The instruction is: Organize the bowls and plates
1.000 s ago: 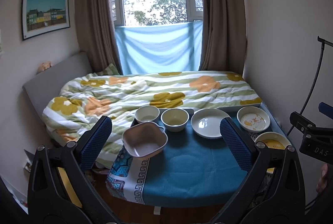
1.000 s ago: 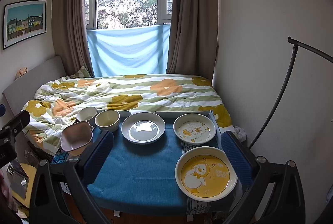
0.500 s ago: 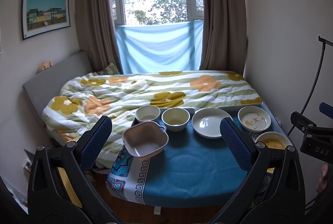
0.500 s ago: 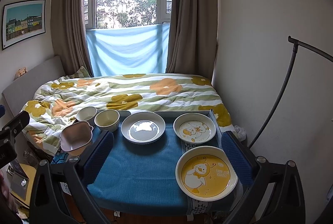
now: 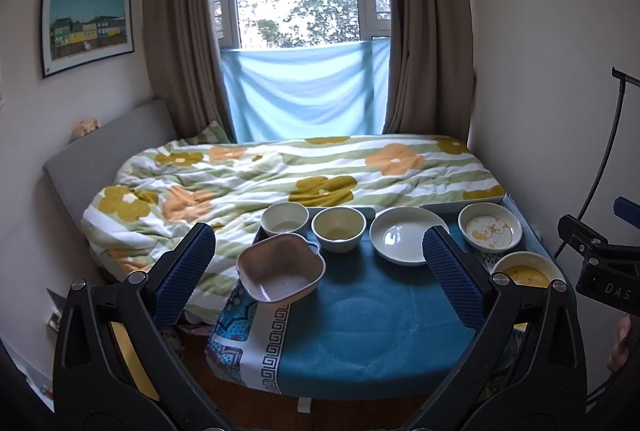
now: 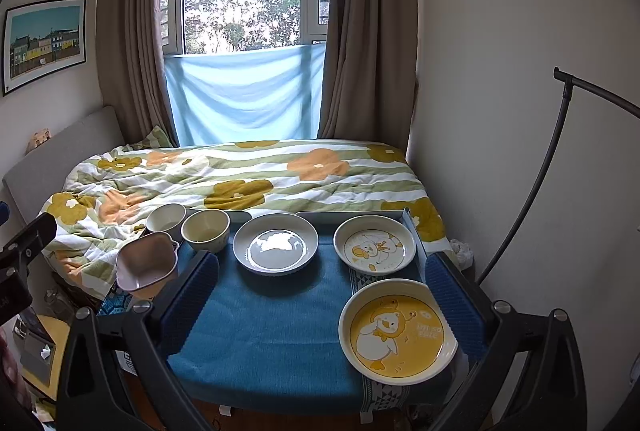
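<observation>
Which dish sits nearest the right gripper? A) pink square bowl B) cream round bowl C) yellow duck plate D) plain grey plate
C: in the right wrist view the yellow duck plate lies at the near right corner of the blue tablecloth, just inside the open right gripper; the other dishes lie farther back or to the left.

Both wrist views look from the near edge of the blue-clothed table (image 5: 360,331) (image 6: 272,319) toward the window, set back, left view nearer its left end; both share all the dishes.
</observation>
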Motion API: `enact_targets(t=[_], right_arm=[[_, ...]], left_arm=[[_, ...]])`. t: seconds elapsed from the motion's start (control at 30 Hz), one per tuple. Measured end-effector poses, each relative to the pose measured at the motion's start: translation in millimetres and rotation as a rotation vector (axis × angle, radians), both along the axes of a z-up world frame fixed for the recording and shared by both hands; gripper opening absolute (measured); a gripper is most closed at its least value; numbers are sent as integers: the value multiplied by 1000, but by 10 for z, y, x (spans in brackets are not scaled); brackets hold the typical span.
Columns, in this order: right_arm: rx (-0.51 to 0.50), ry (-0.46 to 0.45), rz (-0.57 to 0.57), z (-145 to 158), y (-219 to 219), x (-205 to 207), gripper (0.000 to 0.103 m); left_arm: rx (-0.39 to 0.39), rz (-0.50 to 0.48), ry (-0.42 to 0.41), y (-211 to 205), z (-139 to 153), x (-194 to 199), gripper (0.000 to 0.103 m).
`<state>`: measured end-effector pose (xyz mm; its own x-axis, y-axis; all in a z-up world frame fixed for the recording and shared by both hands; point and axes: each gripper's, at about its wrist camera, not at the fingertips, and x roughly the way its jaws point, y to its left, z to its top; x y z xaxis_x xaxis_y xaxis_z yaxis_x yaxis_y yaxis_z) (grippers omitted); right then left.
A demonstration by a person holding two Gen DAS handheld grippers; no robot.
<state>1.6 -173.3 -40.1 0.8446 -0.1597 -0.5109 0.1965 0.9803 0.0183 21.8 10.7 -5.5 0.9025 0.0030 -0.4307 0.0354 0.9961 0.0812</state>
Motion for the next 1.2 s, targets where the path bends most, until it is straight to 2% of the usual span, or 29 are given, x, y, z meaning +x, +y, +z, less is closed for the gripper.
enact_targets(t=[0.2, 0.37, 0.5, 0.6, 0.7, 0.83, 0.97, 1.1, 1.13, 1.2], right_arm=[[4, 3, -8, -36, 16, -1, 103], [40, 23, -44, -52, -48, 6, 103], [74, 64, -122, -91, -193, -25, 103], [104, 102, -204, -262, -376, -92, 103], [152, 163, -294, -522, -624, -178, 103], [227, 242, -381, -888, -971, -259, 103], [340, 295, -411, -1289, -1343, -243, 103], [473, 303, -404, -1684, -1654, -214, 102], [499, 303, -404, -1769, -1718, -198, 100], [556, 301, -390, -1935, -1844, -140, 87]], left_arm=[[10, -7, 2, 7, -7, 28, 103], [62, -38, 14, -89, -13, 172, 103], [68, -144, 56, -265, -59, 399, 103], [104, -251, 99, -521, -221, 605, 103], [155, -359, 186, -870, -467, 849, 103], [135, -527, 335, -1366, -887, 1159, 103], [142, -674, 480, -1896, -1417, 1459, 103], [123, -780, 643, -2308, -1959, 1777, 102], [120, -805, 690, -2410, -2100, 1857, 102], [113, -835, 751, -2558, -2325, 1973, 96]])
